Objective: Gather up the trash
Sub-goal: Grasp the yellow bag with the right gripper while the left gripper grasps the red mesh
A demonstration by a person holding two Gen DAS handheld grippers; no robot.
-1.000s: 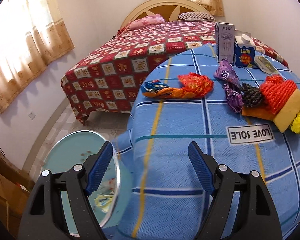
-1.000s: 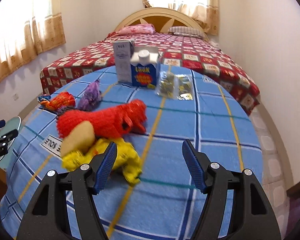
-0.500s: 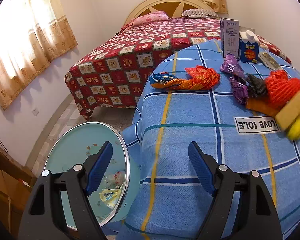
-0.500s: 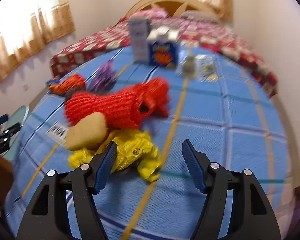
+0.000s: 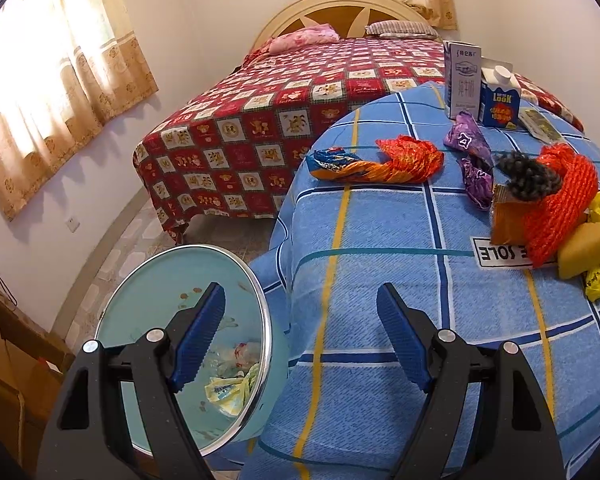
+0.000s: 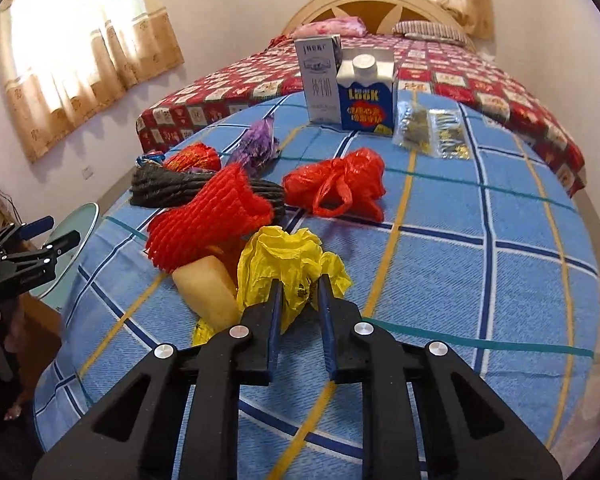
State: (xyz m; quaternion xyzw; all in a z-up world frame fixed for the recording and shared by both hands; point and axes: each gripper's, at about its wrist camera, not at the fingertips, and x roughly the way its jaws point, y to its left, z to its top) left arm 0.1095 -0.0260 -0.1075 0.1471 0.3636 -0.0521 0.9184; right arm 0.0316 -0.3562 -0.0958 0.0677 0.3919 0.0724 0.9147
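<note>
While the right tongs (image 6: 298, 298) close on the yellow bag (image 6: 288, 256), its plastic between the pads, the left tongs (image 5: 300, 336) hang wide open and empty above the bin (image 5: 260, 320). Bin: a few wrappers inside. Counter (image 6: 480, 280), nearer to farther: sponge (image 6: 208, 292), red net (image 6: 212, 216), red bag (image 6: 340, 184), wrappers, two cartons. Most trash uncollected.

I read "LOOK" in yellow letters on the blue carton (image 6: 366, 92) at the far side of the desk. A white label (image 5: 504, 253) on the blue checked cloth reads "SOLE", upside down to me and partly covered. The print on the tall white carton (image 6: 320, 76) is too small to read.
</note>
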